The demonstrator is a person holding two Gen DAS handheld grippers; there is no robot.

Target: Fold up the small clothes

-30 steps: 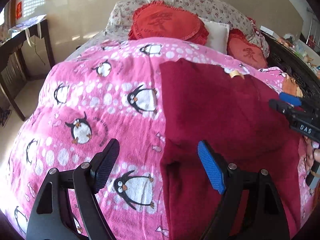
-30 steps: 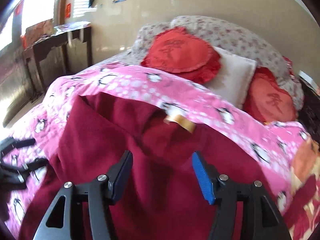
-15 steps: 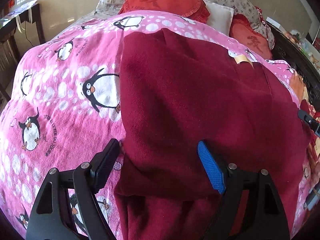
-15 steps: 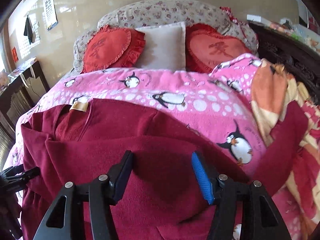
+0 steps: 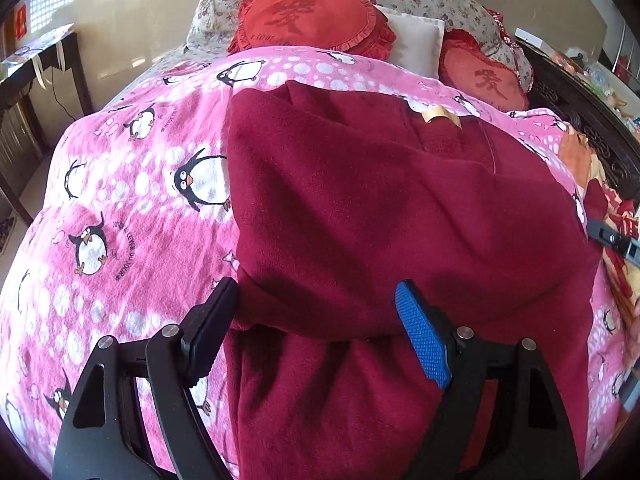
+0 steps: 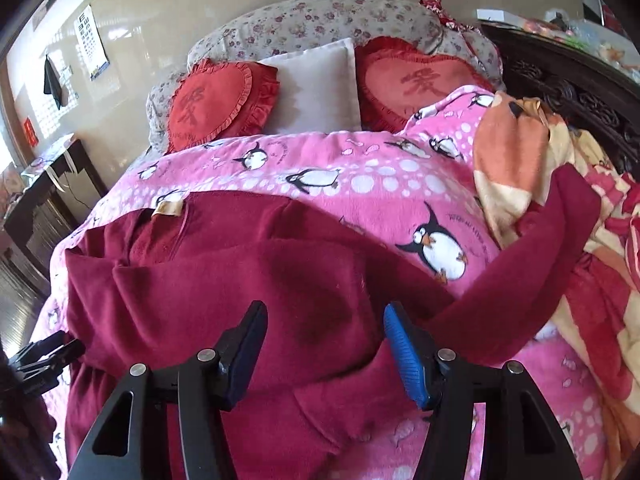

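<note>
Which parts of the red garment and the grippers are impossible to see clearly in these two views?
- Left wrist view: the lower hem of the red garment is cut off by the bottom edge and the left gripper.
- Right wrist view: the right gripper hides cloth below; the sleeve end is unclear.

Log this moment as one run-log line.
stage: mid-fold | maroon garment on penguin blanket | left gripper open | right gripper open

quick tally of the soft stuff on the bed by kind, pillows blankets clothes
red heart pillows: 2
white pillow: 1
floral bolster: 1
pink penguin blanket: 1
orange blanket: 1
dark red top: 1
total: 7
</note>
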